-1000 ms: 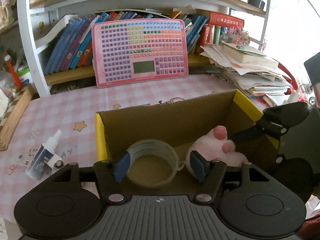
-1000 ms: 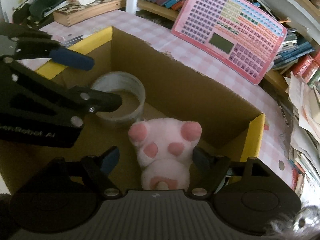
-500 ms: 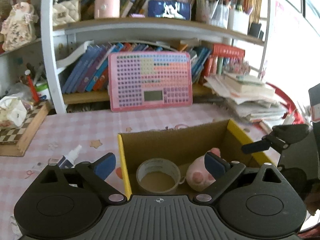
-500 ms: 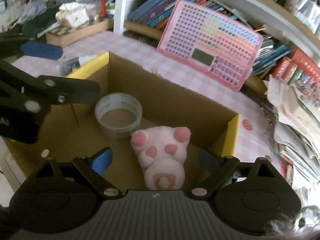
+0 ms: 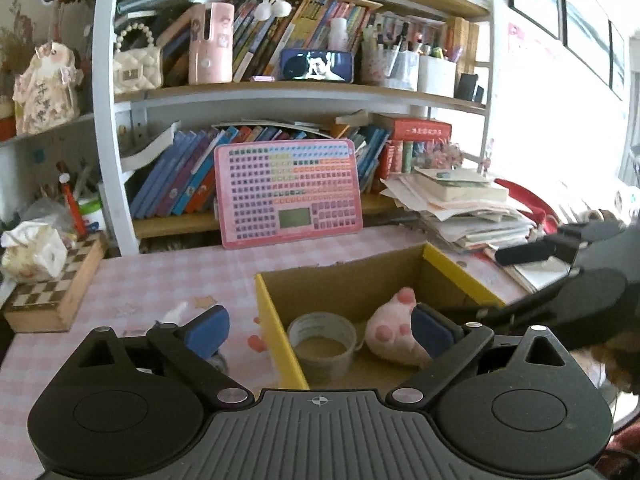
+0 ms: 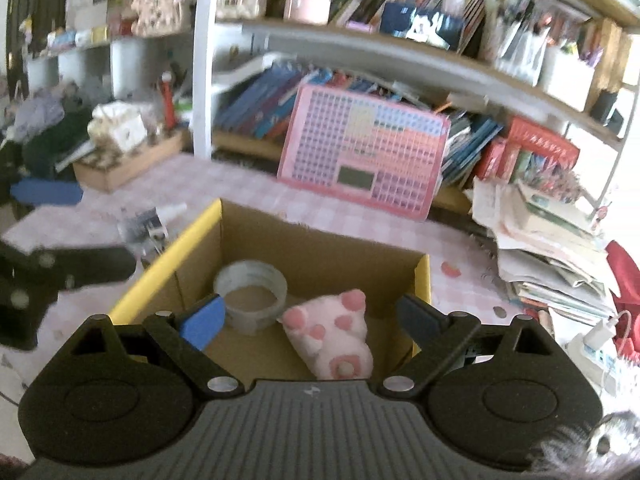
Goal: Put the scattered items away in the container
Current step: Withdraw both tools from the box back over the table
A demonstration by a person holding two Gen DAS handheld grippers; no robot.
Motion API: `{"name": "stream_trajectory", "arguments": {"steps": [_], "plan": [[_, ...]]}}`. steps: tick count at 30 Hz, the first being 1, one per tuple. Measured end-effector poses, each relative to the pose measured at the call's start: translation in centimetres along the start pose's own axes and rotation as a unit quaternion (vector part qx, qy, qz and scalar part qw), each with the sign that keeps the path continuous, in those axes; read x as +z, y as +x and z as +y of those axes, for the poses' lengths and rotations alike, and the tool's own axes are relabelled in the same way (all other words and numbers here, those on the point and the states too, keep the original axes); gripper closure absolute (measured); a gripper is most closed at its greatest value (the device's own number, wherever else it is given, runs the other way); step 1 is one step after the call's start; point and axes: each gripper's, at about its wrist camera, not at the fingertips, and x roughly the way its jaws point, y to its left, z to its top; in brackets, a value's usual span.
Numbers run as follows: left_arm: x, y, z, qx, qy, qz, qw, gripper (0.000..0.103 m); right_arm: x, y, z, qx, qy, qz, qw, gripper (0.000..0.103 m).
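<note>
- The left gripper (image 5: 320,330) is nearest in its own view, its blue-padded fingers (image 5: 208,330) spread wide with nothing between them; they have just been opening
- The right gripper (image 6: 310,318) likewise has its fingers (image 6: 202,320) far apart and gripping nothing, having just been opening; it hangs above the near edge of the box
- Just beyond both grippers the cardboard box (image 5: 276,332) with yellow flaps stands open on the pink checked bench (image 5: 160,280)
- Inside the box, on its floor, the tape roll (image 5: 322,338) lies flat at the left
- The pink plush paw (image 5: 386,332) lies just right of the roll, also on the box floor, its pink toe pads showing
- In the right wrist view the roll (image 6: 250,290) and the paw (image 6: 332,330) sit side by side, close together; whether they touch cannot be told
- On the bench left of the box, outside it, a small white-capped bottle (image 6: 154,220) lies on its side
- Farther left a checkered wooden board (image 5: 56,292) sits near the bench edge with a crumpled white wad on it
- At the far side a pink button tablet (image 5: 288,192) leans upright against the books of a white bookshelf (image 5: 112,136)
- To the far right a stack of papers and books (image 5: 464,208) is heaped on the bench
</note>
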Motion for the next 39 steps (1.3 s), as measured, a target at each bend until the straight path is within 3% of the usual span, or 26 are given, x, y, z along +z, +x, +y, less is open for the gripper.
{"name": "stream_trajectory", "arguments": {"steps": [11,21,27,32,39], "plan": [[-2.7,-5.7,1.8,-0.027,0.006,-0.001,0.9996,0.004,-2.0,-5.6,4.6,-0.039,0.045,-0.051,0.997,0.009],[-5.3,-9.8,4.0,-0.028,0.016,-0.009,0.9994,0.004,-4.5,-8.3,10.1,-0.046,0.062,-0.04,0.996,0.009],[-7.0,-11.5,5.5,-0.015,0.009,-0.001,0.9998,0.004,-5.7,-8.7,13.2,-0.043,0.061,-0.028,0.997,0.009],[-8.5,-12.6,6.4,0.027,0.018,0.001,0.9995,0.004,-6.5,-8.4,14.9,-0.037,0.053,-0.012,0.998,0.009],[-10.5,-13.1,7.5,0.05,0.019,0.035,0.998,0.004,-7.6,-7.5,16.9,-0.016,0.045,0.017,0.999,0.009]]}}
